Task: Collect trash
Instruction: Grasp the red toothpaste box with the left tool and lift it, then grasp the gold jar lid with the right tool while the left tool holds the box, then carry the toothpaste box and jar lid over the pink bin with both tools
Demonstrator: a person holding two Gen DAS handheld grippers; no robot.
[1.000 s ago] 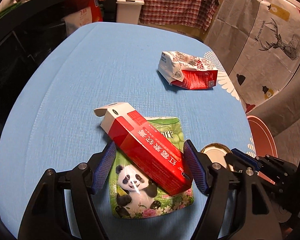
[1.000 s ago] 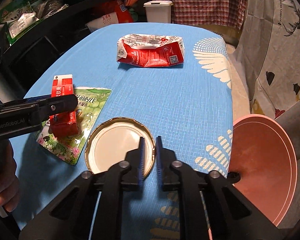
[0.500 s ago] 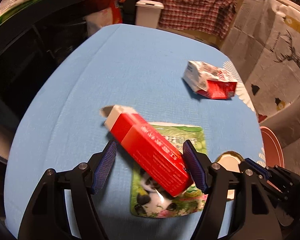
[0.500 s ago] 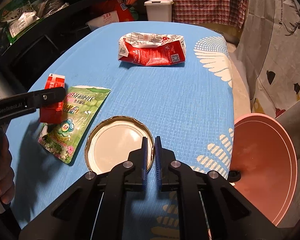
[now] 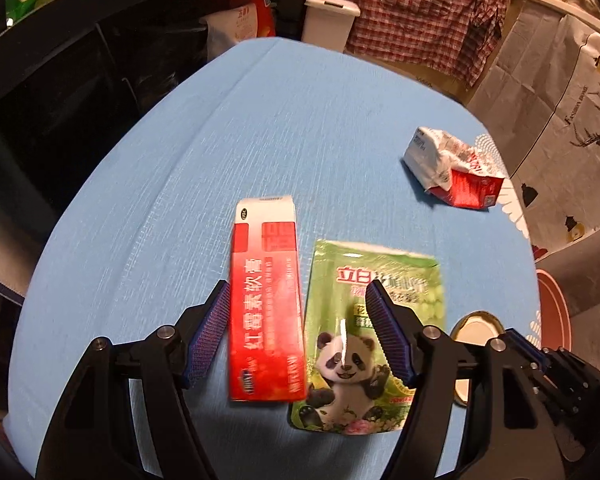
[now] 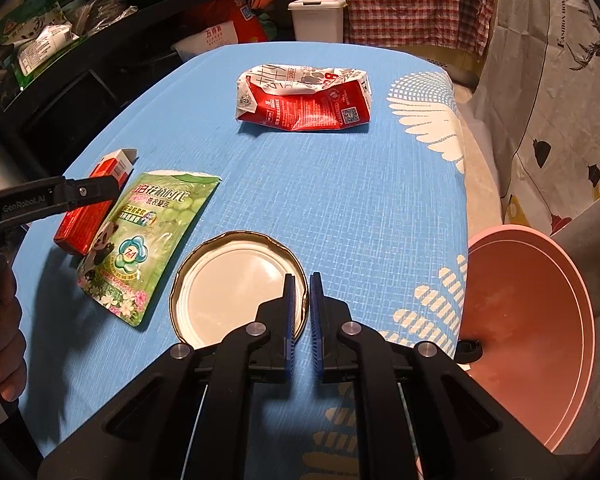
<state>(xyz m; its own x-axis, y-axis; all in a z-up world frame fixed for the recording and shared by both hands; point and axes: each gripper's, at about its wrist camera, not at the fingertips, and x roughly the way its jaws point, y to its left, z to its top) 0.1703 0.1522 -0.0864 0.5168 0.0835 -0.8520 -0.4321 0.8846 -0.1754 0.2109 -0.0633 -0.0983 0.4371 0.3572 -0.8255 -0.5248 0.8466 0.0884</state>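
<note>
A red and white box (image 5: 265,300) lies on the blue table, touching my left gripper's left pad. My left gripper (image 5: 296,320) is open around it; it also shows in the right wrist view (image 6: 96,192). A green panda pouch (image 5: 364,332) lies flat to the box's right, also seen in the right wrist view (image 6: 148,236). A gold jar lid (image 6: 236,288) lies in front of my right gripper (image 6: 302,300), whose jaws are nearly together over the lid's right rim. A crumpled red and white carton (image 6: 304,100) lies farther back.
A pink basin (image 6: 528,328) sits beyond the table's right edge. A white bin (image 6: 318,18) stands behind the table's far end. Dark shelves with bags line the left side. A printed cloth hangs at the right.
The red box has swung from slanted across the pouch to lying straight beside it on the table, inside my open left gripper. The right gripper has stayed over the lid.
</note>
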